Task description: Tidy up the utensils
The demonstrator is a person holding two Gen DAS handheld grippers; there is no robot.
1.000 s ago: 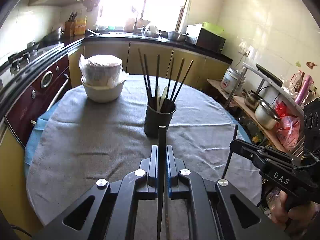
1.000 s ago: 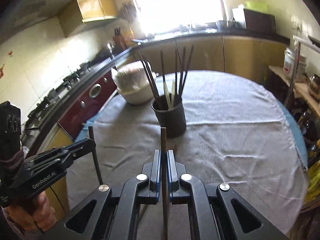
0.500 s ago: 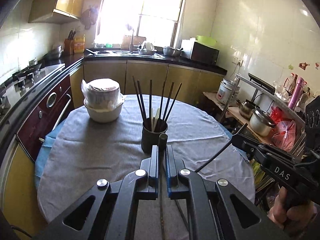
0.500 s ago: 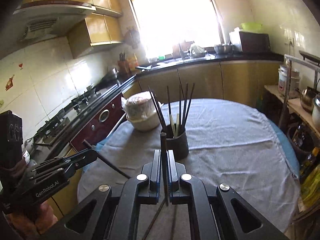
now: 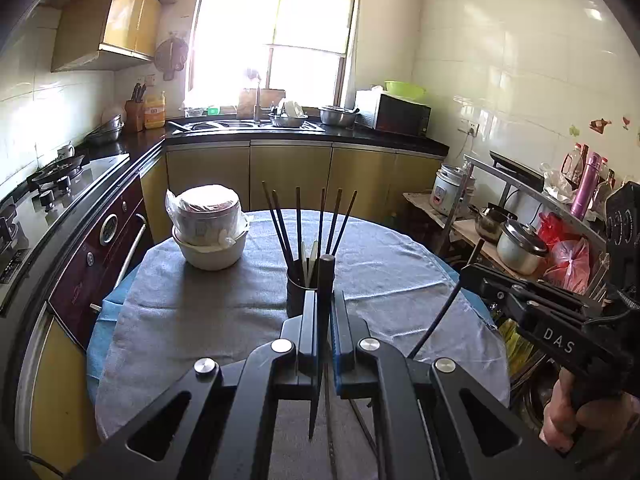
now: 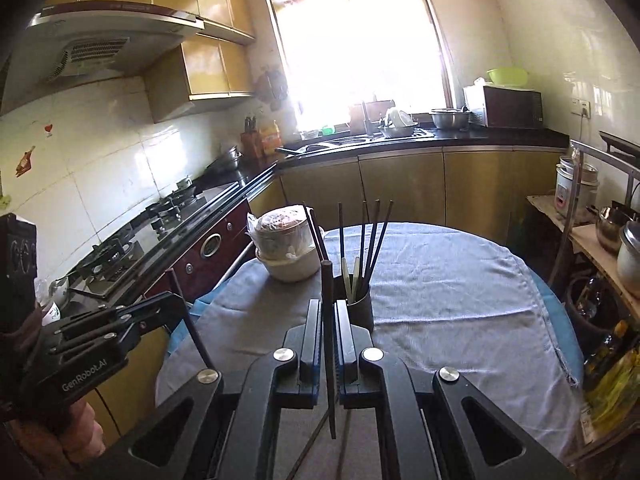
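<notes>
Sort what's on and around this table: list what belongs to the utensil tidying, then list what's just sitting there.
Part of the job:
left gripper with its dark chopstick
right gripper with its own chopstick
black utensil holder with chopsticks standing in it

Just lying about:
stacked white bowls wrapped in plastic
rice cooker
microwave

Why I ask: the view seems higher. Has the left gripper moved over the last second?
Yes. The left gripper has risen and pulled back: the utensil holder on the table looks smaller and farther.
</notes>
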